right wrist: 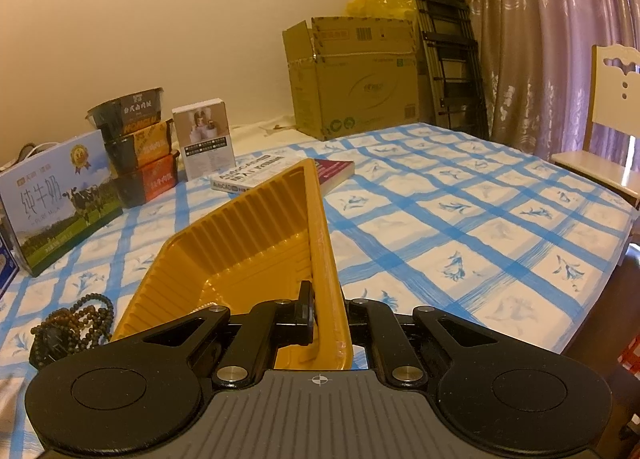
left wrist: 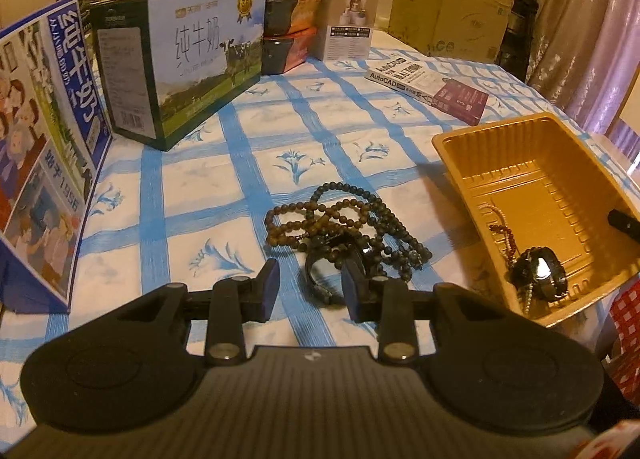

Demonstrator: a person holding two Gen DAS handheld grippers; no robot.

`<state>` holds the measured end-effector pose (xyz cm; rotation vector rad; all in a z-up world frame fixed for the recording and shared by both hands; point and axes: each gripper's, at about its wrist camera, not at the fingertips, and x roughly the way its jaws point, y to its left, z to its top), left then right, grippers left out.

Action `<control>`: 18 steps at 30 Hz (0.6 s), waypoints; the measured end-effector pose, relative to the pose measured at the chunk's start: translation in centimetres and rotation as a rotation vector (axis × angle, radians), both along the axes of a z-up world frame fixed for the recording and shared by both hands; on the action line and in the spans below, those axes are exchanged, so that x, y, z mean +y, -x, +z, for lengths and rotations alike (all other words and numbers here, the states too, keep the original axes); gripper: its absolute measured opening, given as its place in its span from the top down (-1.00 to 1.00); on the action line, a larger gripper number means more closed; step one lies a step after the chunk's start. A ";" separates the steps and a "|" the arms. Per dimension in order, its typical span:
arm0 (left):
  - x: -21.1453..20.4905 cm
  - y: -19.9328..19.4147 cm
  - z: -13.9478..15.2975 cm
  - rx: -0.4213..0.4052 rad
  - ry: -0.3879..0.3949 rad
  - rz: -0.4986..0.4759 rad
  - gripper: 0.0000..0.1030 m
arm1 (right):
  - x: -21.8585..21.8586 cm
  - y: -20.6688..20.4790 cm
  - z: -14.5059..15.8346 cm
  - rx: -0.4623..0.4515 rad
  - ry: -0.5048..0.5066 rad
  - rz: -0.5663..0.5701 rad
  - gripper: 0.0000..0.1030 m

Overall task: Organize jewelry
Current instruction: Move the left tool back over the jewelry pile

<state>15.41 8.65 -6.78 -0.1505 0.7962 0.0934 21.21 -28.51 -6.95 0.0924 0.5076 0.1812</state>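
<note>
A tangle of dark brown bead strands (left wrist: 348, 219) lies on the blue-checked cloth, and a black bangle (left wrist: 318, 283) rests at its near edge. My left gripper (left wrist: 312, 289) hovers just over that bangle, jaws open, with the bangle lying between the fingers and not pressed. To the right stands a golden plastic tray (left wrist: 500, 163) holding a black watch-like bracelet (left wrist: 540, 271), a reddish bead strand and a pearl strand. My right gripper (right wrist: 326, 311) is shut on the tray's (right wrist: 240, 243) near side wall, one finger inside; the bead heap (right wrist: 76, 319) lies left of it.
Two milk cartons (left wrist: 188, 63) stand at the left, with stacked noodle bowls (left wrist: 288, 15) and a small white box (left wrist: 348, 23) behind. An AutoCAD book (left wrist: 428, 87) lies beyond the tray. A cardboard box (right wrist: 356, 79), ladder (right wrist: 444, 43) and chair (right wrist: 608, 119) stand past the table.
</note>
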 end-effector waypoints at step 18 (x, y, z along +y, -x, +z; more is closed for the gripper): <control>0.8 -5.8 -1.9 0.022 -0.076 -0.089 0.43 | -0.3 0.1 -0.1 0.004 0.001 -0.001 0.87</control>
